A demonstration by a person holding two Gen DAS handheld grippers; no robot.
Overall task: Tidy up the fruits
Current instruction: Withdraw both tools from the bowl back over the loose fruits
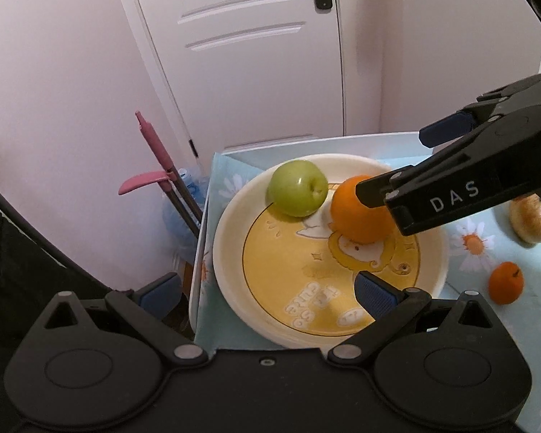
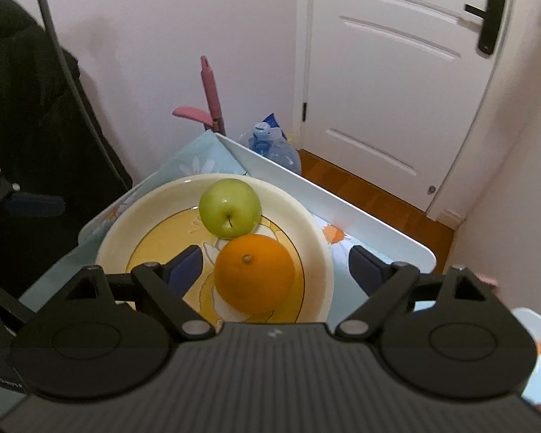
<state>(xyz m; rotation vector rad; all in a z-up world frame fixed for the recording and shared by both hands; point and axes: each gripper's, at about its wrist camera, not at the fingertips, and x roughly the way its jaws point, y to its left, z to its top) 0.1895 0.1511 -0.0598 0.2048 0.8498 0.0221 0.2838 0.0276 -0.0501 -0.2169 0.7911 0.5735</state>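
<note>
The right gripper [image 2: 276, 267] stood wide, released, astride the orange [image 2: 254, 274] resting on the plate [image 2: 317, 252] near the apple [image 2: 230, 207]; the left gripper [image 1: 267, 294] hung open, empty; withdrawal should clear both fruits without nudging.

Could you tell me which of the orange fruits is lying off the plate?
The small orange lies on the tablecloth, off the plate; the large orange sits on it.

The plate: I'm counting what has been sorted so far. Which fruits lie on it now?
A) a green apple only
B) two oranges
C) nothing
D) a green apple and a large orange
D: the green apple and the large orange both sit on the plate, side by side.
</note>
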